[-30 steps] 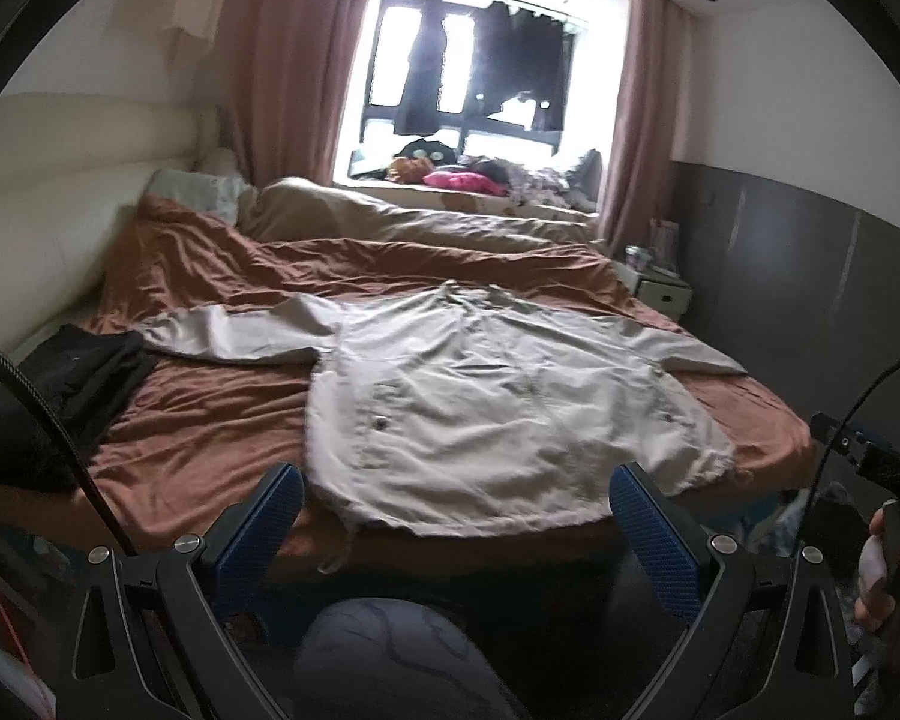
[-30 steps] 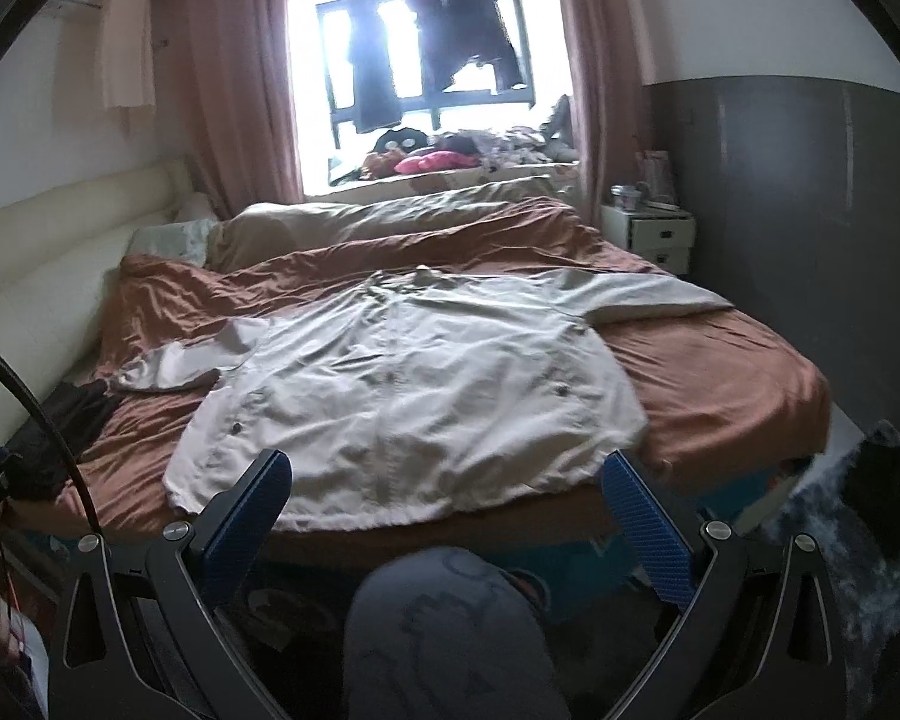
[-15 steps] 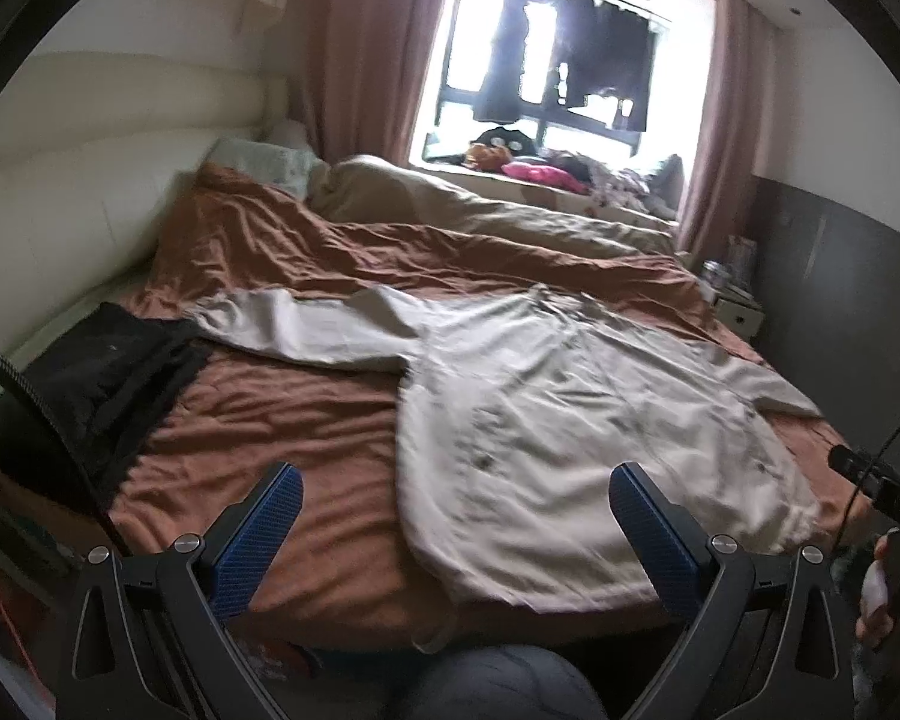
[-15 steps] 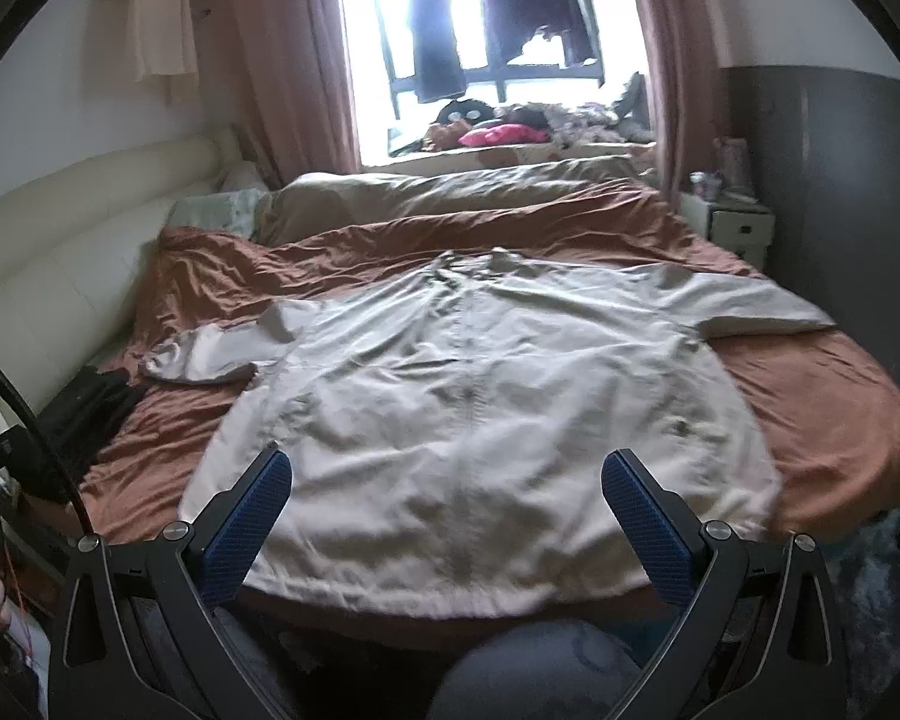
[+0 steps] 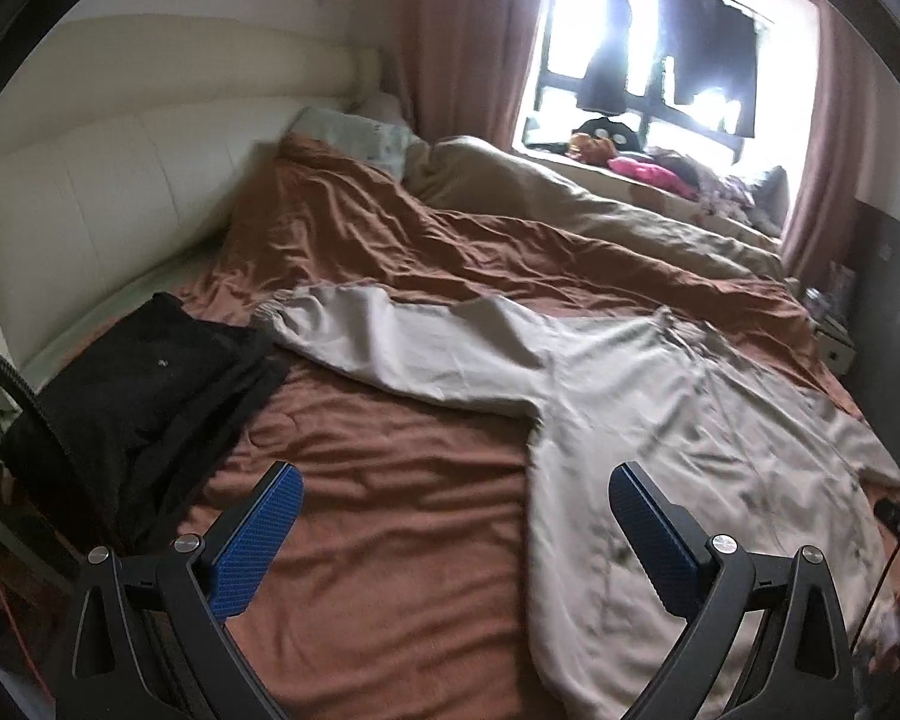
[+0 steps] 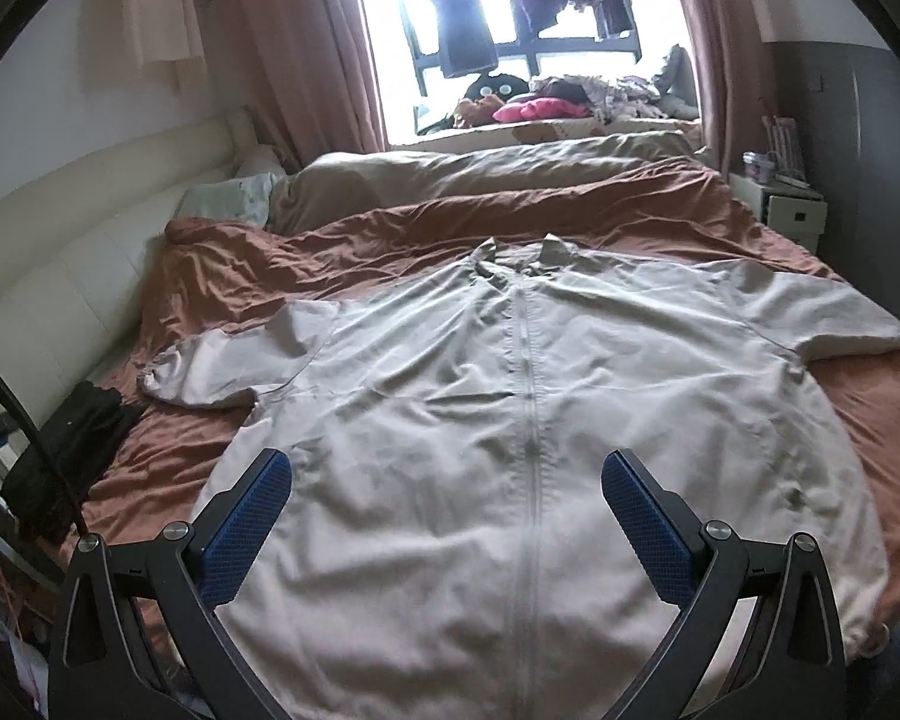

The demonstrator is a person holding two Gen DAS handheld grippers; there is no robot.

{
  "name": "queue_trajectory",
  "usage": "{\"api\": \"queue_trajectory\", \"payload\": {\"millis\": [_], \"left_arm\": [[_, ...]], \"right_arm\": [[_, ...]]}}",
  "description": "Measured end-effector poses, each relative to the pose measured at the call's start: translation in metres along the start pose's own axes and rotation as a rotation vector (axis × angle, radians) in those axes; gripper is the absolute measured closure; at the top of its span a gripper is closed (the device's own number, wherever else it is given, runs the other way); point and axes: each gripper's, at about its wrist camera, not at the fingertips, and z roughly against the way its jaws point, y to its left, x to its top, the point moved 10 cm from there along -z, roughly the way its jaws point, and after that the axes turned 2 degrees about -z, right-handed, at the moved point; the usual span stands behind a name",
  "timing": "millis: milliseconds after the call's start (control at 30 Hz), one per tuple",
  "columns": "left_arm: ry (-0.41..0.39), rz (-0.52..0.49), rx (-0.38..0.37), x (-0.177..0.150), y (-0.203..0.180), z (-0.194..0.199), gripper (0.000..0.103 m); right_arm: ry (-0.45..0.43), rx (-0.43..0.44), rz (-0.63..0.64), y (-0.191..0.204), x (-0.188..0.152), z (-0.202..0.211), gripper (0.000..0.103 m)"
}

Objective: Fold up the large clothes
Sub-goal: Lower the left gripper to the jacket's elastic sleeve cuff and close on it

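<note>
two grippers hang wide open over the bed and neither has hold of anything: our left gripper (image 5: 453, 525) above bare quilt beside the garment, our right gripper (image 6: 447, 507) above its lower front. the large pale beige zip-front jacket (image 6: 528, 420) lies flat, front up, on the rumpled rust-brown quilt (image 6: 354, 252), collar toward twelve o'clock, hem toward six.

we judge the first fold is yet to start. to do it well, we should take the long left sleeve (image 5: 390, 348) near its cuff, at about ten o'clock in the left view, pinch only one layer of it, lift it clear of the quilt and lay it straight across the chest, then match it with the other side.

the left view shows that sleeve stretched out fully, its cuff just beside a heap of black folded clothing (image 5: 138, 396). the right view shows the centre zip (image 6: 525, 396), the collar and the right sleeve (image 6: 834, 324) folded short at two o'clock, which the left view barely catches.
</note>
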Motion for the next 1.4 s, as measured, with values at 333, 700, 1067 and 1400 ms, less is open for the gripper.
{"api": "queue_trajectory", "payload": {"millis": [333,700,1067,1400], "left_arm": [[0.005,0.033,0.078,0.052,0.030,-0.069,0.001],[0.092,0.069,0.131,0.070,0.073,-0.172,0.008],[0.208,0.225,0.151,0.062,0.126,-0.251,0.008],[0.378,0.291,0.189,0.019,0.132,-0.322,0.048]], "right_arm": [[0.052,0.046,-0.003,0.024,0.032,-0.088,0.000],[0.120,0.112,0.028,0.054,0.045,-0.175,0.000],[0.245,0.220,0.013,0.116,0.053,-0.256,0.004],[0.342,0.245,-0.003,0.130,0.046,-0.311,0.039]]}}
